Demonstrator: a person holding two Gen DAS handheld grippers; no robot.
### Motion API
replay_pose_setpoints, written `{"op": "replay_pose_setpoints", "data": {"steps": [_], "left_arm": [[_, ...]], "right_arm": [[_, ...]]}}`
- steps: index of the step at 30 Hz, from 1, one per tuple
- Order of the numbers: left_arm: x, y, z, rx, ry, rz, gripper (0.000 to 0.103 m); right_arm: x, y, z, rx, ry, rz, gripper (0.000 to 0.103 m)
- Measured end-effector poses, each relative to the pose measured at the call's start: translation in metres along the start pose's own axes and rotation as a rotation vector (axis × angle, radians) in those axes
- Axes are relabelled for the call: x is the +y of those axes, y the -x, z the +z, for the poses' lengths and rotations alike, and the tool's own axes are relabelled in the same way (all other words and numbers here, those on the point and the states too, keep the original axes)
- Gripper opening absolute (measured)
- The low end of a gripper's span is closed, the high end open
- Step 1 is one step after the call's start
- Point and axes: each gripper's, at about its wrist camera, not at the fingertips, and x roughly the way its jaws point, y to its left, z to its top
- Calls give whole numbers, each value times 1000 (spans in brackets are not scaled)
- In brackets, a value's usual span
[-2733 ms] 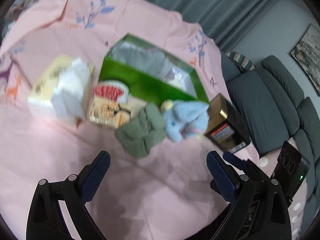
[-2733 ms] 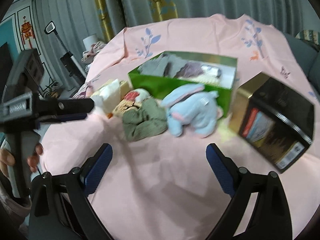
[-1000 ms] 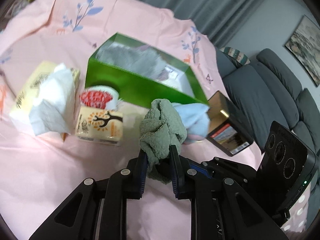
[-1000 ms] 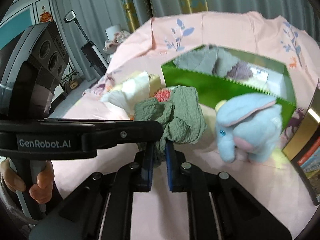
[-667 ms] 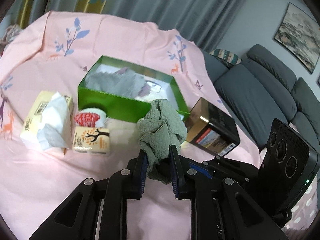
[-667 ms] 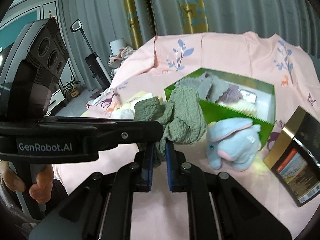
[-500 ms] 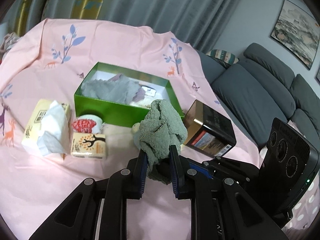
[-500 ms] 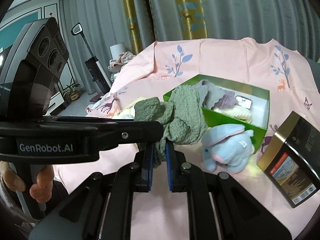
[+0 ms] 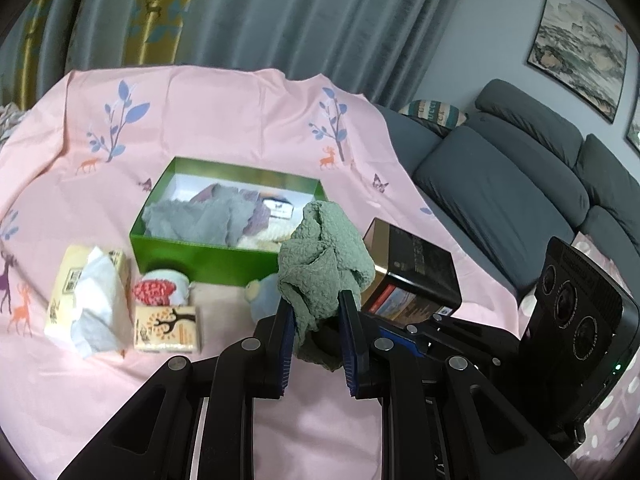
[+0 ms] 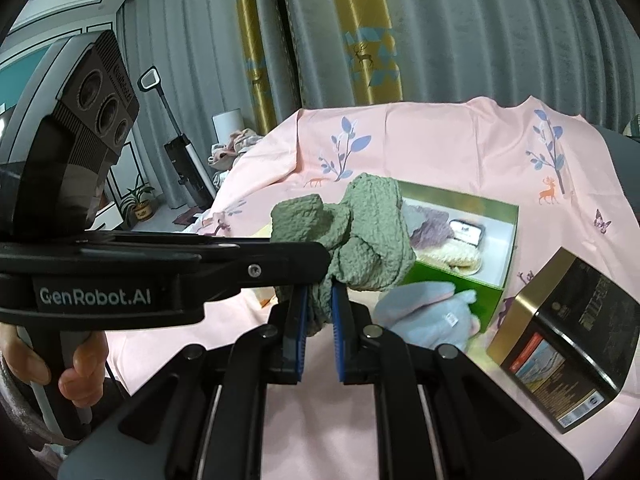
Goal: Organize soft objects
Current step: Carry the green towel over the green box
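Both my left gripper (image 9: 316,334) and right gripper (image 10: 319,322) pinch the green cloth (image 9: 324,256) aloft near the green box (image 9: 192,256), which already holds several cloths; the blue plush (image 10: 428,316) waits on the counter (image 9: 120,392).

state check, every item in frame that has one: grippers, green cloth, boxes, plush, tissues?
left gripper: shut on green cloth
right gripper: shut on green cloth
green cloth: bunched, lifted off the table
green box: open, cloths inside
blue plush: lying on the table in front of the green box
black tin: closed, tilted
tissue pack: open, tissue pulled out
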Motion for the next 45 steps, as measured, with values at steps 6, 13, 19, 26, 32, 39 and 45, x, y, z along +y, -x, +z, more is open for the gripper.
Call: {"op": "replay_pose_setpoints", "data": {"steps": [6, 13, 19, 26, 32, 39, 45], "left_arm": [[-6, -8, 13, -7, -21, 3, 21], [-15, -18, 31, -15, -61, 9, 21], [-16, -27, 53, -28, -77, 7, 21], [-15, -42, 77, -39, -95, 13, 21], [-5, -62, 93, -24, -85, 12, 21], [16, -95, 112, 30, -41, -2, 21], [42, -126, 120, 76, 32, -7, 21]], "right_arm": [[-8, 1, 8, -18, 10, -18, 11], [-21, -2, 20, -42, -2, -34, 11], [-32, -6, 36, -65, 7, -48, 11], [-48, -20, 54, -81, 9, -63, 11], [-64, -38, 64, -73, -11, -69, 11], [-86, -74, 74, -19, -55, -74, 11], [-101, -108, 77, 46, -96, -81, 11]]}}
